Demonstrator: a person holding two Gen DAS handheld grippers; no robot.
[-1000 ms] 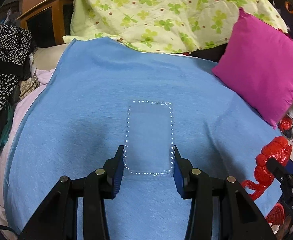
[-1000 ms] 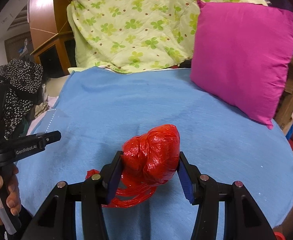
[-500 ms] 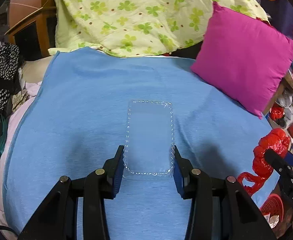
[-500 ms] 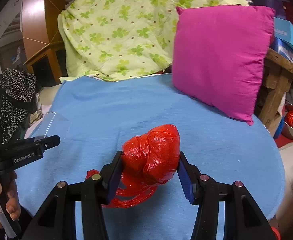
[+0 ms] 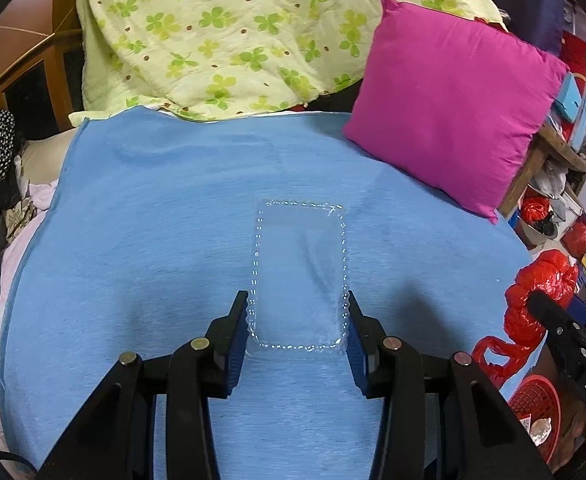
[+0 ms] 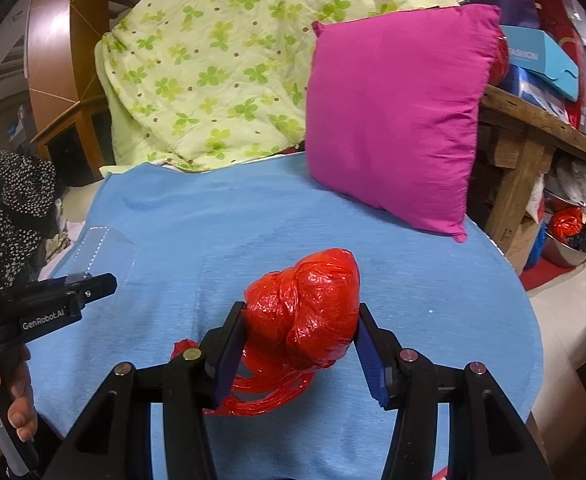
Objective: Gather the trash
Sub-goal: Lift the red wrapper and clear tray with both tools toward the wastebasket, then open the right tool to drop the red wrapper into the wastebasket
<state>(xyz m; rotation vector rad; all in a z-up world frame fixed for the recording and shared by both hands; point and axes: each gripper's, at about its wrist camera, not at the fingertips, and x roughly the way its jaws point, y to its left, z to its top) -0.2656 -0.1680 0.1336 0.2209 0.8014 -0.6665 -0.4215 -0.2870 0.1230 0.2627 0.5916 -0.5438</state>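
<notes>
Two hand-held grippers: one clear plastic tray (image 5: 299,276), one red bag (image 6: 309,304).

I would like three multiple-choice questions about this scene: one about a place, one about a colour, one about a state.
1. Where is the pink cushion?
A. on the floor
B. at the back right of the blue blanket
C. under the clear tray

2. What colour is the bag in the right gripper?
A. red
B. black
C. white

3. What state is the left gripper in?
A. open and empty
B. out of view
C. closed on the clear plastic tray

Answers: 1 B, it leans there; 2 A, the knotted plastic bag is red; 3 C, both pads press the tray's edges.
</notes>
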